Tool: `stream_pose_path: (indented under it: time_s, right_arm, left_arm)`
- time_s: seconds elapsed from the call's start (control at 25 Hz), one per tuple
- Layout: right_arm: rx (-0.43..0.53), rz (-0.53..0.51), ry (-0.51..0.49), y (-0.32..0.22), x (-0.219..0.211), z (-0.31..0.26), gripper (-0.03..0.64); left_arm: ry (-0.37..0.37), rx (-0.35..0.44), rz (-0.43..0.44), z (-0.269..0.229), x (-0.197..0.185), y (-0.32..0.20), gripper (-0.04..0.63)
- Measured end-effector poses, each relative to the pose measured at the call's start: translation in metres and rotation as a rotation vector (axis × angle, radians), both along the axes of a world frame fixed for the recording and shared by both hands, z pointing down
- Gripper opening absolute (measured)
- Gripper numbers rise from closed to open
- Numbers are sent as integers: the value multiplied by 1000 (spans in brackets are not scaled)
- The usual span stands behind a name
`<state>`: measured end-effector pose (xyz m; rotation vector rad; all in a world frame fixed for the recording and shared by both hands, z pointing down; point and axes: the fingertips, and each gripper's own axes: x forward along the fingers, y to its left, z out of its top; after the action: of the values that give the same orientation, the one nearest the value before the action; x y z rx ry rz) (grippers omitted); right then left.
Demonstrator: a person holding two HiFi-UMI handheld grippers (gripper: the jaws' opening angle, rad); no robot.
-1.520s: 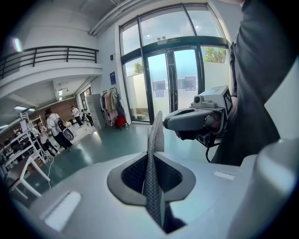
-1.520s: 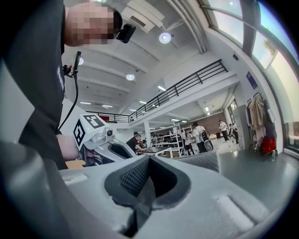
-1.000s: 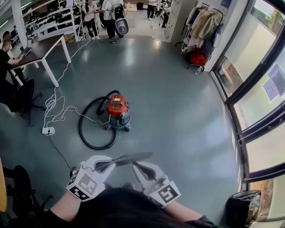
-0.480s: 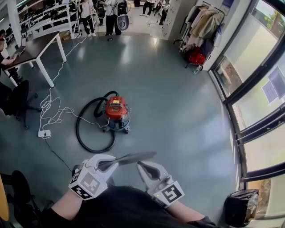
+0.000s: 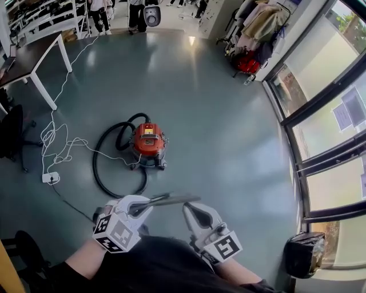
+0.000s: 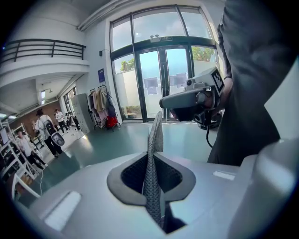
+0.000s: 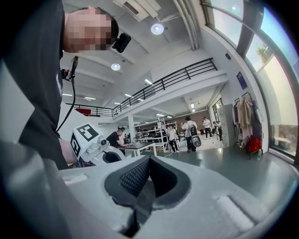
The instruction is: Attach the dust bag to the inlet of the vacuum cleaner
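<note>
Grey mesh fabric, the edge of the dust bag point(image 6: 154, 140), stands pinched between the pads of the left claw point(image 6: 152, 182). In the left gripper view the jaws are nearly together and press on the cloth from both sides. From the head view we see the same bag point(image 5: 168, 201) as a flat grey strip. It runs from the left claw point(image 5: 142, 207) toward the right claw point(image 5: 192, 209), on the near side of the vacuum cleaner point(image 5: 149, 141) and well apart from it, above the floor point(image 5: 229, 143). The bag's free end lies just over the tip of the right claw; we cannot tell whether the two touch. In the right gripper view the right claw point(image 7: 145, 179) has its jaws fully together with nothing between them.

Farther out, the vacuum cleaner stands upright on the grey-green floor, with a red top over a blue-grey drum. Its black hose point(image 5: 121, 136) loops on the floor to the left of the vacuum cleaner and curls round to its near side. A white cable point(image 5: 48, 137) trails left of the vacuum cleaner to a power strip point(image 5: 50, 178). Right of the vacuum cleaner, well apart, runs a wall of glass doors point(image 5: 337, 114). Beyond the vacuum cleaner and to its right hangs a rack of coats point(image 5: 260, 23), with a red bag point(image 5: 247, 64) beneath. Farthest beyond the vacuum cleaner, people point(image 5: 137, 8) stand in the open hall.
</note>
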<state>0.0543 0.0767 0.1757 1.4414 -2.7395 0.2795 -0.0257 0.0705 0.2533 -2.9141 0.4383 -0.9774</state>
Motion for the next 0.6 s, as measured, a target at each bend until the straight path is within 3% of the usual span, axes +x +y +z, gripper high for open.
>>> stream_pose_path:
  time_s: [0.28, 0.6]
  right_arm:
    - [11, 67, 48, -53, -24, -9, -8]
    - [-6, 80, 69, -86, -25, 4, -8]
  left_arm:
    - [-36, 8, 73, 28, -33, -41, 43]
    - [-47, -16, 102, 50, -30, -63, 43]
